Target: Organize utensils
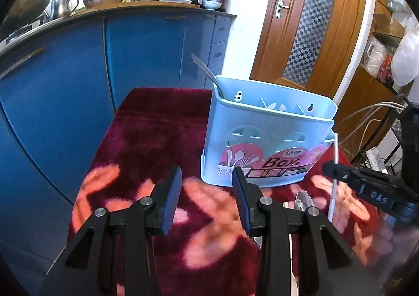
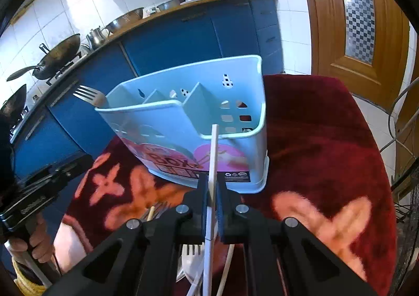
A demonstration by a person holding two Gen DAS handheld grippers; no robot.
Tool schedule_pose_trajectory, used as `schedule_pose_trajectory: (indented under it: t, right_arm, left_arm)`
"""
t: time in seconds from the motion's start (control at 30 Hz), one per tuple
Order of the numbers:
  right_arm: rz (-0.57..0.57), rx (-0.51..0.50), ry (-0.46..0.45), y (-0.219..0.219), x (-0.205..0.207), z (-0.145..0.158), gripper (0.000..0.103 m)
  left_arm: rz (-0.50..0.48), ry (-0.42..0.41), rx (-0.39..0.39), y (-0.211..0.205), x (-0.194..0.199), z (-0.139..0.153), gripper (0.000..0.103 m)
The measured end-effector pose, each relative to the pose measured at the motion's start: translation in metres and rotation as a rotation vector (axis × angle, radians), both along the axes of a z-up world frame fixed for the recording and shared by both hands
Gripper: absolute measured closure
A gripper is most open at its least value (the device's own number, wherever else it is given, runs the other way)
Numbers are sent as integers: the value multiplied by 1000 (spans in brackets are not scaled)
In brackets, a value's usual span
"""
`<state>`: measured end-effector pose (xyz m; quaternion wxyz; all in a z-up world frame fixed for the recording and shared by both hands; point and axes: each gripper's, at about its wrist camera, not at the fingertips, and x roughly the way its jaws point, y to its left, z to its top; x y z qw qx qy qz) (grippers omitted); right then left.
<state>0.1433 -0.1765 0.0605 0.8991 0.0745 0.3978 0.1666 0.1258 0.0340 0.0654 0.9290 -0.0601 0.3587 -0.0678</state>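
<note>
Now our right tool (image 2: 213, 191) clamps a white chopstick (image 2: 212, 154) upright, aimed toward the blue utensil box (image 2: 183, 117) on the red-covered desk (image 2: 327, 138), while our left tool (image 1: 207, 191) hovers apart and empty nearby.

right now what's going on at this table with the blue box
A person with a gripper in each hand is sorting cutlery into the light blue utensil holder on the red floral cloth. The right gripper is shut on a white chopstick, its tip near the holder's front rim. The left gripper is open and empty. One metal fork already stands in the holder; more utensils lie below the right gripper.
</note>
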Motion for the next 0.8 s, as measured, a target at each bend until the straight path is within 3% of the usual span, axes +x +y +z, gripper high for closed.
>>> schedule_pose_trajectory:
  t: [0.5, 0.8]
  right_arm:
    - [-59, 33, -215, -17, -20, 86, 96]
    - [-151, 21, -342, -21, 7, 127, 96]
  left_arm:
    - [12, 7, -2, 0, 4, -5, 63]
    - [15, 10, -3, -4, 5, -8, 63]
